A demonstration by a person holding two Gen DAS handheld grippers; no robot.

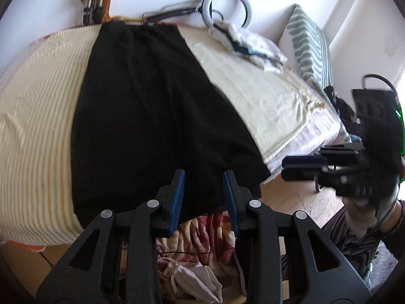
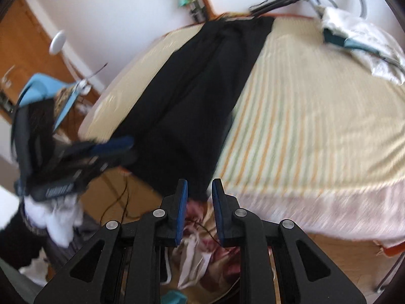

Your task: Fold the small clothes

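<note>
Spreading black garment on the striped bed, both grippers empty

Your bed [image 1: 33, 126], under its cream striped cover, fills most of both views, and the black garment [image 1: 152, 114] lies flat across its middle, reaching from the far wall-side edge to the near edge, where its hem hangs just over the side. Beyond the garment, at the bed's far corner, sits a small pile of pale folded clothes [image 1: 253, 45], with a white ring light [image 1: 227, 2] against the wall behind it. Below the bed's near edge a heap of crumpled patterned cloth [image 1: 202, 240] lies on the floor. Your left gripper [image 1: 203, 195] hovers at the garment's hem, jaws narrowly apart with nothing between them. Your right gripper [image 2: 200, 210] is off the garment's near corner, jaws at a narrow gap, also gripping nothing
</note>
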